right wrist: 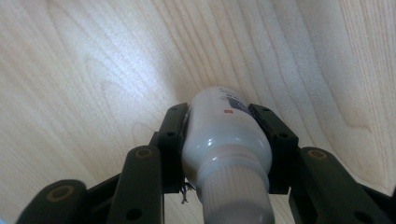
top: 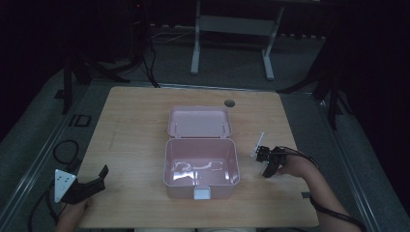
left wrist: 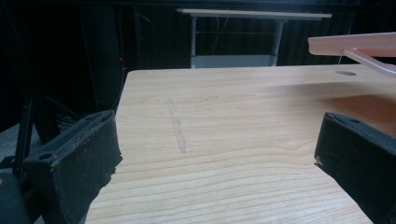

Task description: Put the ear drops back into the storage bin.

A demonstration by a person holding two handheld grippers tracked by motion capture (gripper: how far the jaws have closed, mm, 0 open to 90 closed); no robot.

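Observation:
A small white bottle [right wrist: 224, 135] with a ribbed cap lies just above the wooden tabletop, its cap end toward the camera. My right gripper [right wrist: 219, 114] is shut on it, one pad pressing each side of the bottle's body. In the high view that gripper [top: 265, 164] is right of an open pink box [top: 183, 189], whose lid [top: 199, 121] lies folded back. My left gripper [top: 99, 176] rests at the table's front left corner. Its jaws stand wide open [left wrist: 217, 140] with only bare wood between them. The pink lid's edge [left wrist: 355, 44] shows at the upper right there.
The wooden table [top: 135, 125] has a round cable hole [top: 229, 103] behind the box. A white-legged table [top: 232, 29] stands on the dark floor beyond. Cables [top: 65, 150] lie on the floor at the left.

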